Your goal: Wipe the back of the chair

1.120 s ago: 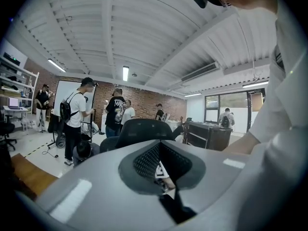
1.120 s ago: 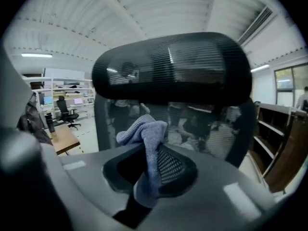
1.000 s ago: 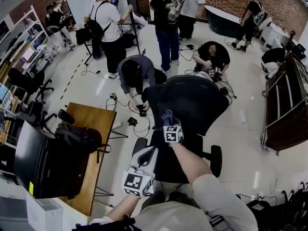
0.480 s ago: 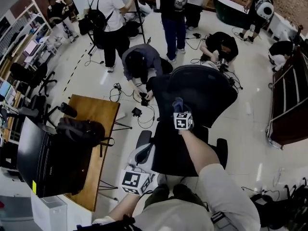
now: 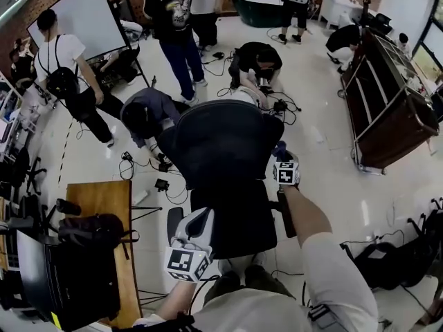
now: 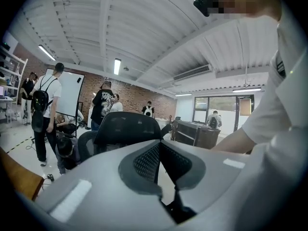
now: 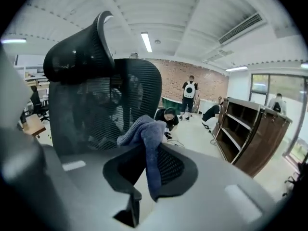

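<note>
The black mesh office chair point(image 5: 221, 151) stands in front of me with its back toward me. My right gripper point(image 5: 282, 159) is at the right edge of the chair back, shut on a blue cloth point(image 5: 279, 148). In the right gripper view the cloth point(image 7: 146, 137) bunches out of the jaws beside the mesh back point(image 7: 103, 109), under the headrest point(image 7: 77, 57). My left gripper point(image 5: 196, 218) hangs low by the seat's left side, apart from the chair. In the left gripper view its jaws are shut with nothing between them, and the chair point(image 6: 124, 129) shows beyond.
Several people stand or crouch on the floor beyond the chair, among cables. A wooden table point(image 5: 102, 203) with a black bag point(image 5: 93, 230) is at the left. A dark wooden shelf cart point(image 5: 387, 109) stands at the right, and a whiteboard point(image 5: 73, 19) at the far left.
The right gripper with the cloth has gone from the middle of the chair back to its right edge, now seeing the chair from the side. The left gripper stays low.
</note>
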